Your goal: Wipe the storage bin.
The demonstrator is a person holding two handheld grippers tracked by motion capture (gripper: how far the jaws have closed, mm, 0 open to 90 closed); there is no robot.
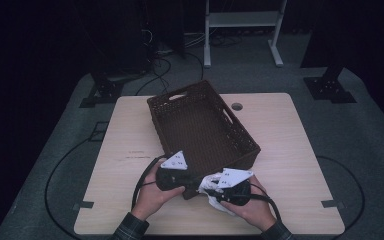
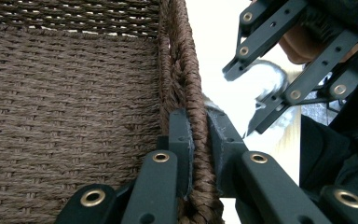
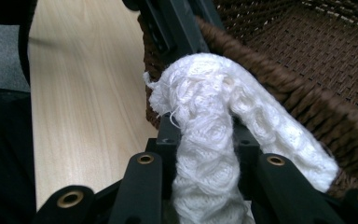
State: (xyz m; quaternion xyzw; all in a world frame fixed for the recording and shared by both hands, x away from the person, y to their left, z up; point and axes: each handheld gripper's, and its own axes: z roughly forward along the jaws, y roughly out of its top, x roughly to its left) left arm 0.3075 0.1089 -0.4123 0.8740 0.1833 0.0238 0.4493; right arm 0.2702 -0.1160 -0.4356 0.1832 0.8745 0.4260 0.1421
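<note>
- One left gripper (image 1: 192, 181) sat at the near middle of the table (image 1: 290, 150). Its two jaws were squeezed tight on the near rim of the basket.
- One brown woven basket (image 1: 180, 102) stood in the middle of the table, tilted a little.
- One white knitted cloth (image 3: 205, 154) lay at the near corner of the basket, draped against its rim.
- One right gripper (image 1: 211, 191) sat just right of the left one. Its two jaws were pinched on the cloth.
- Two hands held the two grippers.
</note>
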